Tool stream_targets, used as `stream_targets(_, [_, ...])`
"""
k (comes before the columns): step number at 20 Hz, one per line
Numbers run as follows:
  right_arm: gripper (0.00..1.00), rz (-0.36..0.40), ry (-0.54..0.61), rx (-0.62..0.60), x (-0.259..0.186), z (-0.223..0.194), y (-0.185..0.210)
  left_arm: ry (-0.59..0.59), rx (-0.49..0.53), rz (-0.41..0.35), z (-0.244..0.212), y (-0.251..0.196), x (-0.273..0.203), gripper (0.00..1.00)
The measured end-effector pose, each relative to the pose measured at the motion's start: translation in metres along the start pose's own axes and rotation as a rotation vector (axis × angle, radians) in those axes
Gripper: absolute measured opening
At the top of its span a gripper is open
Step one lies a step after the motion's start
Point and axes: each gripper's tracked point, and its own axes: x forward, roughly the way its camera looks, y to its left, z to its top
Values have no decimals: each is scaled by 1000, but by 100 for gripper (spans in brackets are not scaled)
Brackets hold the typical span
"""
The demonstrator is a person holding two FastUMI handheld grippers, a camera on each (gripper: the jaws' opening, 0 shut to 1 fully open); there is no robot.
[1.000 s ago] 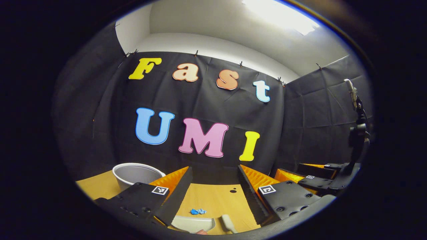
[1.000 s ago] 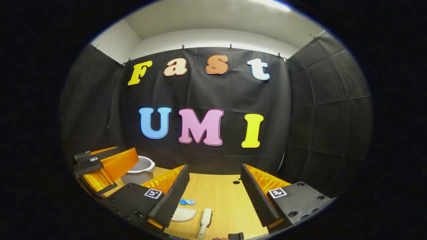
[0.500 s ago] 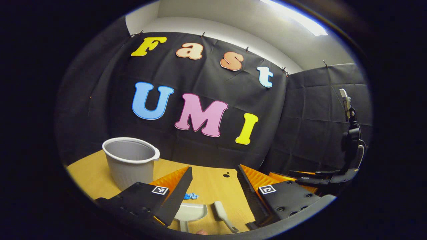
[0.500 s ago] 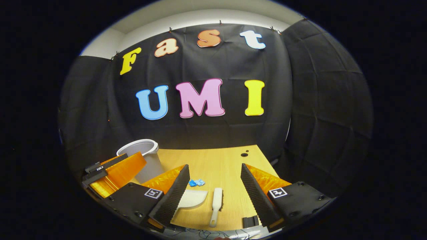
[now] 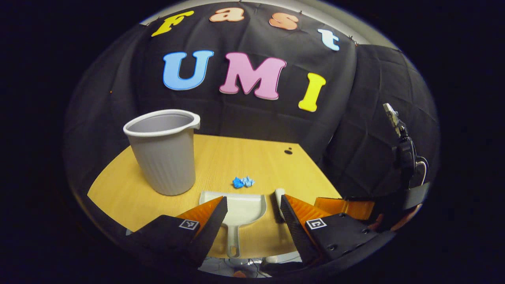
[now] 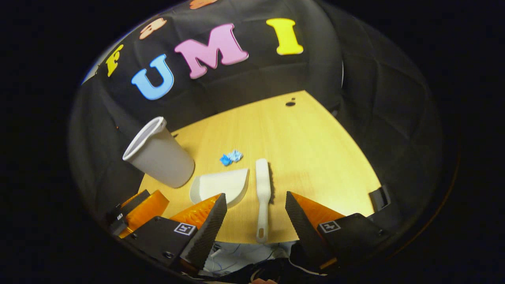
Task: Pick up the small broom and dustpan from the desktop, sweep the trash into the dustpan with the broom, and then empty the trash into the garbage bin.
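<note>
Bin (image 5: pixel 163 154) stands left of centre on the table (image 5: pixel 244 157), trash (image 5: pixel 243 182) mid-frame. Dustpan (image 5: pixel 236 207) lies lower centre between the wide-open, empty jaws of the left gripper (image 5: pixel 252 221). Broom (image 6: pixel 262 193) sits just right of it; right gripper (image 6: pixel 255 221) is likewise spread and empty. Both tools look like light, stiff, slick plastic; best taken by the handles.

No readable text, brand or number appears on any object. Each gripper carries small square black-and-white coded marker tags (image 5: pixel 189 225) on its black finger mounts; these are patterns, not words.
</note>
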Motion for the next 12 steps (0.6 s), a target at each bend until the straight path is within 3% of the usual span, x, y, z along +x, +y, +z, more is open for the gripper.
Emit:
stream_targets(5, [98, 39, 268, -124, 65, -39, -3, 378, -19, 28, -55, 2, 29, 83])
stream_targets(8, [98, 21, 358, -139, 93, -44, -16, 549, 50, 118, -74, 15, 43, 83])
stream_targets(12, [98, 36, 481, -169, 120, -57, -23, 763, -49, 171, -89, 15, 70, 83])
